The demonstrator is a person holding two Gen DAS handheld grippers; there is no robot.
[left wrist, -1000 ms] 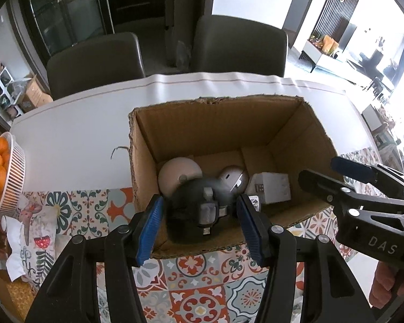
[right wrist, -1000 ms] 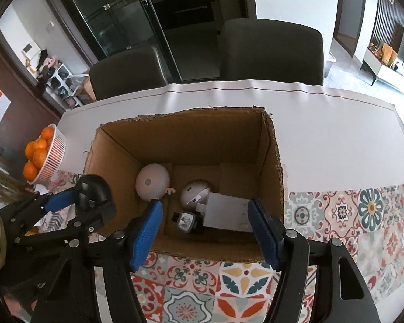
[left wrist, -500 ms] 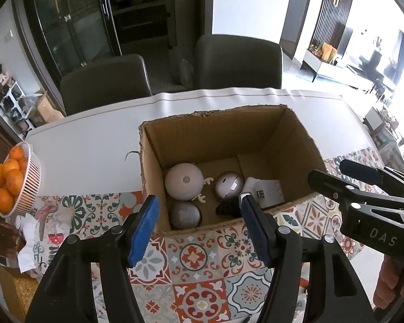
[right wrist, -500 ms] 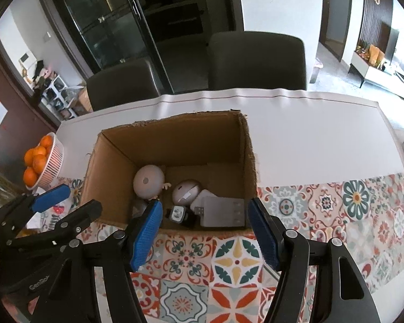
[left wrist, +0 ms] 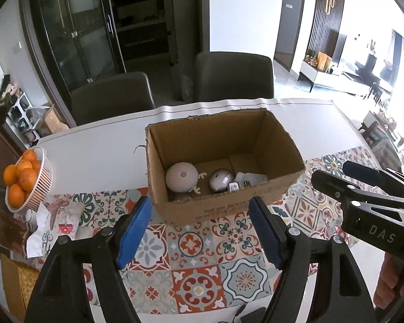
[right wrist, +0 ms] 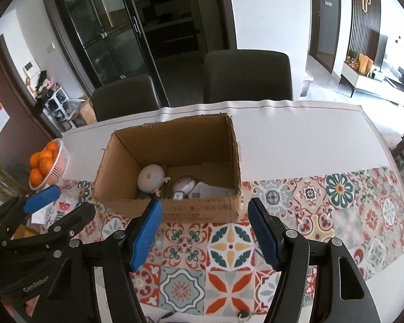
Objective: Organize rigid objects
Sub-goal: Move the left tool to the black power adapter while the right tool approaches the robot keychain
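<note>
Dining room, two dark chairs (left wrist: 110, 94) behind a white desk (left wrist: 99, 156) laid with a tile-patterned runner (left wrist: 202, 245). Just beyond the tips of the left gripper (left wrist: 199, 215), an open cardboard box (left wrist: 223, 211), near wall facing the fingers. Same box ahead of the right gripper (right wrist: 204, 215), slightly toward its left finger.

Both pairs of fingers spread wide, pinching nothing, well above the runner and short of the box.

Changed within the last second: left fingers no longer clamped on the dark round gadget (left wrist: 178, 196) over the box; released, then pulled back and up. Now lies low inside, tucked behind the near wall under the white antlered ball lamp (left wrist: 181, 176), barely visible. Beside it, toward the right finger, a small pale dome device (left wrist: 221, 179) and a white plug adapter (left wrist: 249, 179), all resting on the box floor.

Meaning for the task, as a judgement: another rigid piece stowed, four now in the box, both tools free for the next pick. No loose rigid item apparent between or beside the fingers; only a cable end at the bottom edge, too cropped to identify. Far out past the left finger, a basket of oranges (left wrist: 21, 177), probably not part of the job.
</note>
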